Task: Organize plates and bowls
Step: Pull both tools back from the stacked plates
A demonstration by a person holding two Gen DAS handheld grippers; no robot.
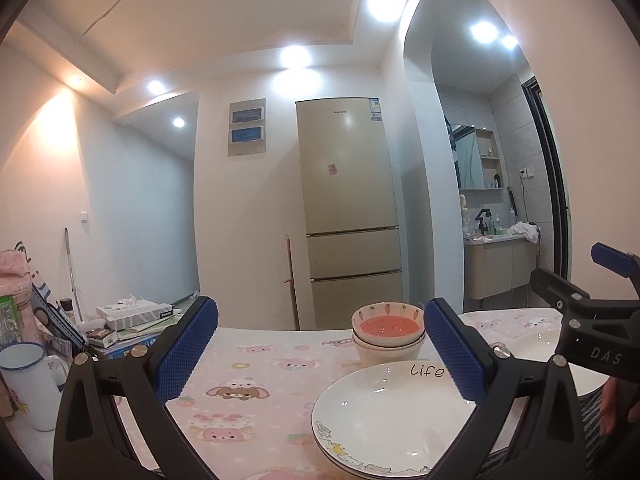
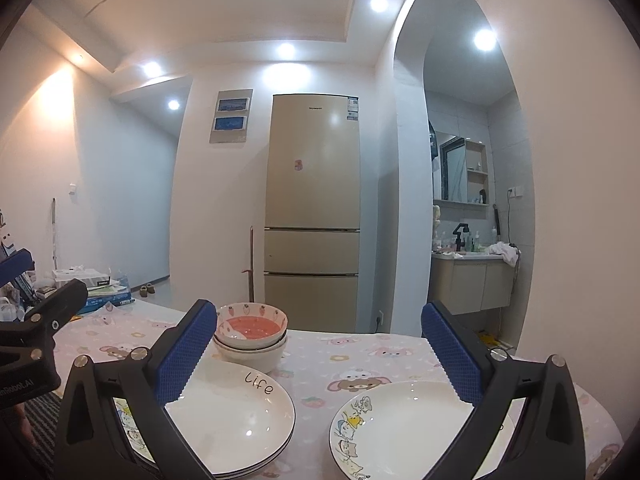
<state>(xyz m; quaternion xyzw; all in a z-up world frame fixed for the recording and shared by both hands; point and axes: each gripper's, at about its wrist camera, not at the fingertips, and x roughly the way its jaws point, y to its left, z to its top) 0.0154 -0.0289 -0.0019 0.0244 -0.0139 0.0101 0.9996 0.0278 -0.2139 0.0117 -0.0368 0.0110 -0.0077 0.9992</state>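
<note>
A pink-lined bowl (image 1: 387, 325) (image 2: 251, 327) sits nested on a white bowl (image 2: 253, 354) toward the far side of the table. In front of it lies a stack of white "Life" plates (image 1: 394, 416) (image 2: 236, 420). A single white plate with cartoon animals (image 2: 404, 428) lies to their right; in the left wrist view its rim (image 1: 532, 346) shows behind the right gripper. My left gripper (image 1: 322, 350) is open above the table, its right finger over the stack's edge. My right gripper (image 2: 320, 350) is open, holding nothing, between the two plate spots.
The table (image 1: 248, 380) has a pink cartoon cloth. At its left stand a white enamel mug (image 1: 28, 384), a pink bag (image 1: 16, 272), tissue boxes and books (image 1: 132, 320). A gold fridge (image 1: 348, 212) stands behind; a washroom opens at right. A hand (image 1: 618, 404) shows at right.
</note>
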